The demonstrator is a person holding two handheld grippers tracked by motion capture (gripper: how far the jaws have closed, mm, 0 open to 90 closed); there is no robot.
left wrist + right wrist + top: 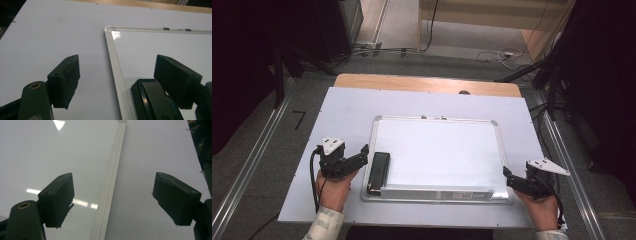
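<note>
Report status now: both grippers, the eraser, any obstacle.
Left gripper open, jaws empty, beside the black eraser. Right gripper open, empty, at the whiteboard right edge. Eraser lies flat on the board's left side. No obstacle seen.

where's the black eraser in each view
High view: the black eraser lies on the whiteboard's left end, beside the left tool.
Left gripper view: bottom middle-right, just inside the frame, partly behind the right-hand jaw.
Right gripper view: not in it.
Shared landmark: the whiteboard's silver frame.
</note>
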